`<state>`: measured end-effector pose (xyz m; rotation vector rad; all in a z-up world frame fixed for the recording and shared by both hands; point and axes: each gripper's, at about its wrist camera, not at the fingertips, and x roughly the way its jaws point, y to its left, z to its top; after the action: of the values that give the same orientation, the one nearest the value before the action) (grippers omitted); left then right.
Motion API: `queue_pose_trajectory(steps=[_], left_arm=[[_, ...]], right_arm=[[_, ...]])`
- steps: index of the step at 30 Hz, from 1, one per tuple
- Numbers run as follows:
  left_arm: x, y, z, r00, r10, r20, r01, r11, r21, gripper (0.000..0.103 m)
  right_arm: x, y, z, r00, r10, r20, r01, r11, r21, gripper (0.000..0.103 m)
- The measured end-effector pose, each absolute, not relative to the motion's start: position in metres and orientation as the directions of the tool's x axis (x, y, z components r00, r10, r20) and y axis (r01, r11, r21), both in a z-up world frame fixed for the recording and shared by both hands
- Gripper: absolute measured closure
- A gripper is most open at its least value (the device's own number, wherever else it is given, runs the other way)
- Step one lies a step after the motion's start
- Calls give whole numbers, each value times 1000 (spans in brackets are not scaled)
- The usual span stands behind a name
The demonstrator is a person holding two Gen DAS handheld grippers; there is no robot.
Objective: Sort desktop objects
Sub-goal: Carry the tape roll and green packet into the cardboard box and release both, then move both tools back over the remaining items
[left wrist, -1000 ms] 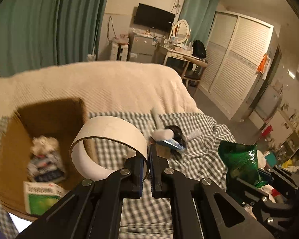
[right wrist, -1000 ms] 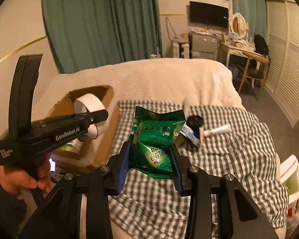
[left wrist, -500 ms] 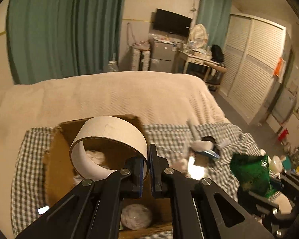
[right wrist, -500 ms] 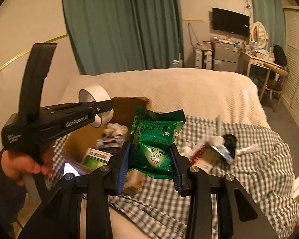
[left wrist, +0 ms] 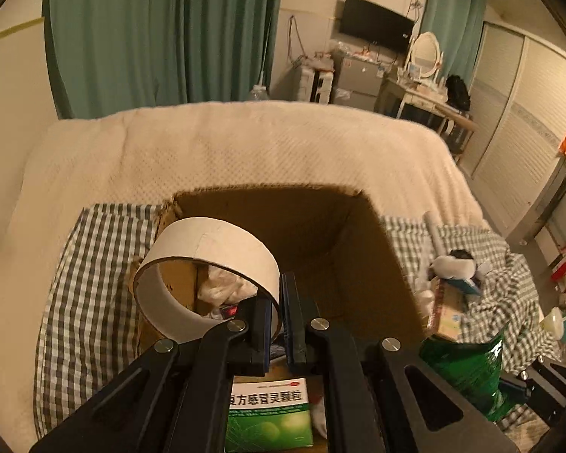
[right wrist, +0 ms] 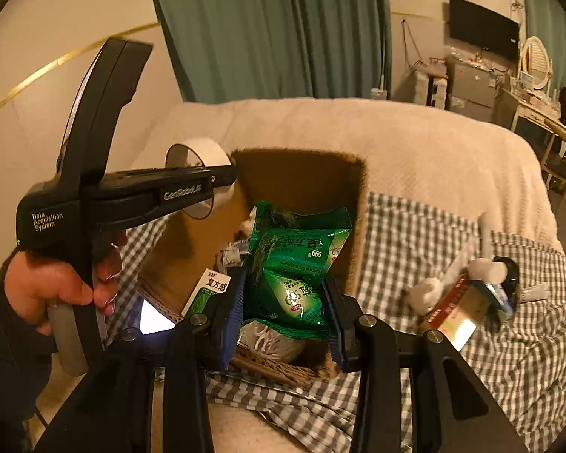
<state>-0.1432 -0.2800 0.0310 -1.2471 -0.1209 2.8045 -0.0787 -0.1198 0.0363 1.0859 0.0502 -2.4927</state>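
Note:
My left gripper [left wrist: 279, 302] is shut on the wall of a white tape roll [left wrist: 207, 253] and holds it above the left part of an open cardboard box [left wrist: 362, 264]. The roll [right wrist: 203, 158] and box [right wrist: 354, 226] also show in the right wrist view. My right gripper [right wrist: 286, 298] is shut on a green medicine bag [right wrist: 298, 260], held over the box's near right part. The bag [left wrist: 468, 370] shows low right in the left wrist view. Inside the box lie a green-and-white medicine carton [left wrist: 268, 415], crumpled paper and small packs.
The box stands on a checked cloth [right wrist: 415, 245] spread over a cream bed [left wrist: 245, 151]. A pile of loose items [right wrist: 468, 294] lies on the cloth to the right of the box: a red-and-yellow carton, a tube, white and black pieces. Bedroom furniture stands behind.
Both grippers have moved left, from above the cloth to above the box, each still holding its object. The box now sits right under them.

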Motion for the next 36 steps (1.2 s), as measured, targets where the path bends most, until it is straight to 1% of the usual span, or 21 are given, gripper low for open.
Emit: queue_pose_trajectory(steps=[3, 5, 6, 7, 8, 9, 10, 13, 14, 15, 22, 24, 26, 28, 31, 33, 36], left_arm=[[-149, -281, 18, -651, 98, -752, -33, -994, -100, 97], [-153, -279, 11, -640, 99, -762, -41, -995, -95, 95], [-154, -277, 8, -635, 93, -767, -44, -995, -85, 89], [-155, -275, 5, -626, 82, -776, -48, -997, -66, 85], [-156, -274, 2, -616, 79, -784, -56, -997, -56, 66], [-158, -272, 1, -603, 80, -793, -67, -997, -49, 46], [-158, -270, 1, -600, 85, -796, -76, -996, -50, 41], [-153, -267, 7, -614, 82, -785, -86, -996, -37, 31], [-152, -266, 10, -612, 79, -787, -89, -996, -32, 24], [-149, -265, 14, -617, 74, -783, -87, -996, -25, 22], [-127, -247, 47, -659, 75, -748, -74, -997, -34, 21], [-119, -235, 56, -667, 98, -739, -83, -995, -56, 16], [-111, -218, 65, -677, 117, -726, -96, -993, -71, 13], [-104, -197, 74, -680, 144, -719, -126, -989, -78, 13], [-96, -162, 82, -680, 165, -715, -173, -983, -61, 12], [-92, -139, 83, -681, 165, -713, -187, -981, -48, 7], [-87, -108, 75, -685, 177, -706, -201, -978, -49, 6]], right_arm=[[-86, -131, 22, -586, -364, -724, 402, -906, 131, 66], [-90, -134, 16, -580, -365, -728, 410, -903, 127, 65], [-92, -134, 14, -584, -366, -725, 410, -903, 125, 63], [-94, -133, 13, -587, -366, -722, 411, -903, 123, 57], [-95, -134, 12, -587, -366, -722, 415, -902, 120, 43], [-95, -132, 11, -593, -367, -717, 419, -901, 114, 37], [-95, -130, 12, -600, -368, -710, 420, -900, 111, 32], [-92, -121, 16, -620, -365, -694, 415, -904, 104, 32], [-91, -117, 18, -624, -362, -693, 409, -906, 106, 32], [-90, -110, 20, -631, -359, -688, 400, -910, 108, 32], [-76, -50, 36, -683, -289, -671, 302, -948, 101, 32], [-69, -28, 41, -696, -270, -666, 265, -958, 111, 32], [-59, -7, 47, -709, -248, -660, 229, -966, 117, 32], [-49, 20, 54, -727, -209, -655, 178, -977, 114, 32], [-39, 56, 64, -753, -139, -643, 100, -990, 97, 32], [-31, 85, 68, -759, -124, -639, 62, -991, 118, 32], [-18, 121, 72, -770, -84, -633, 15, -993, 114, 32]])
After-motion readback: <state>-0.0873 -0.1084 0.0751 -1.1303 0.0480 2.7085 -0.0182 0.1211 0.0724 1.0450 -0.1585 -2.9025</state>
